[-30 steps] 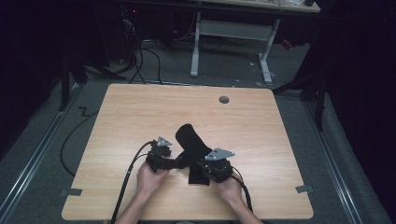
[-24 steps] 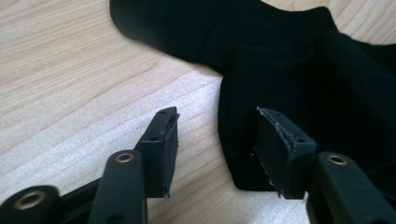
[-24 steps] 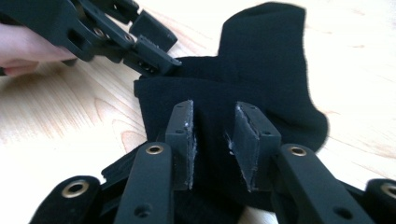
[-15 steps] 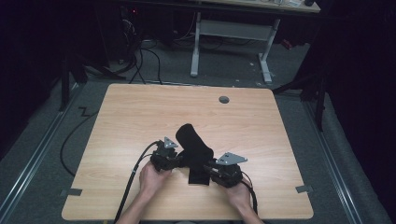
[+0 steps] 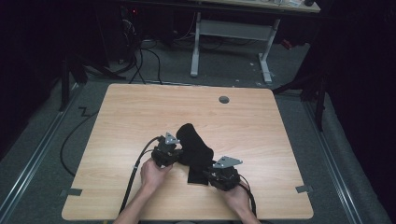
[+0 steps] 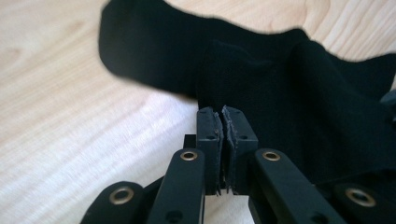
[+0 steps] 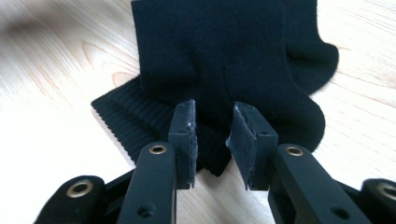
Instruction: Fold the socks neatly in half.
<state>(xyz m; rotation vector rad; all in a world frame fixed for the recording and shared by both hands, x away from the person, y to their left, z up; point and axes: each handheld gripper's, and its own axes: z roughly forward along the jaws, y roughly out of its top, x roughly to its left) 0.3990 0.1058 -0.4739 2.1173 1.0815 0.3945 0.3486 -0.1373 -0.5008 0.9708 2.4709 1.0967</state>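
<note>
Left gripper [image 6: 223, 122] jaws just closed, pinching sock [image 6: 280, 88]

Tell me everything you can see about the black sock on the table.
The black sock is a soft knit, with a ribbed cuff toward the person and a rounded end pointing away. It lies rumpled and partly folded over itself on the wooden table, near the person's edge. The left hand-held gripper has just closed and pinches a fold of fabric at one edge. The right hand-held gripper sits at the cuff end, jaws parted with fabric between them, not pressing.
</note>
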